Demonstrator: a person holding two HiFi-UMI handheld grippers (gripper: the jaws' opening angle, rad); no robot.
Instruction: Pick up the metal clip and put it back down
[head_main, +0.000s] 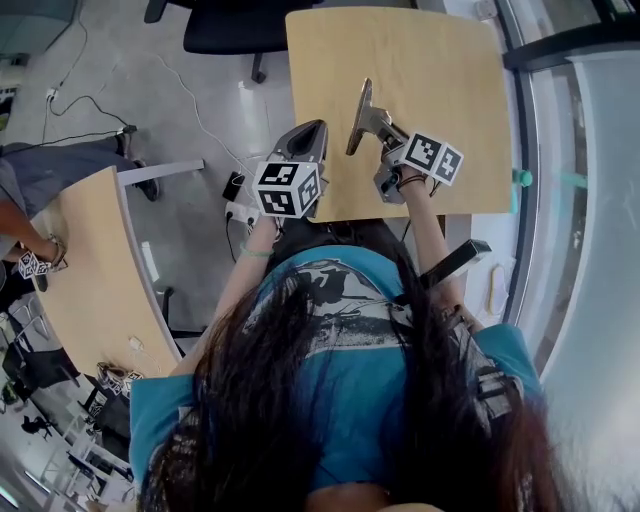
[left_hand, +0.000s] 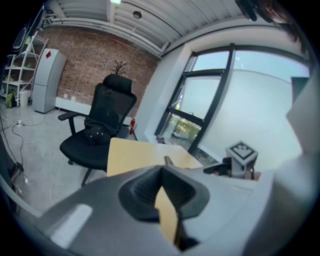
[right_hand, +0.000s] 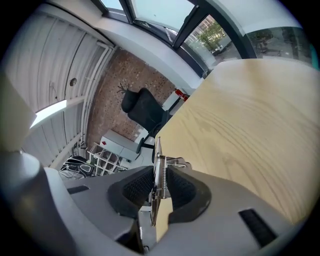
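Right gripper view had the metal clip (right_hand: 159, 167) pinched edge-on between the right gripper (right_hand: 159, 189) fingers, spring right at the pads, handles poking out past the tips. It hung clear of the worktop (right_hand: 250, 125), toward the near edge, which I'd guess was the pick-up half done. Left gripper (left_hand: 162, 192) fingers were closed on nothing, parked by the near left corner, out of the way.

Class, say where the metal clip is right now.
In the head view, the metal clip sits clamped in the right gripper, over the wooden table.
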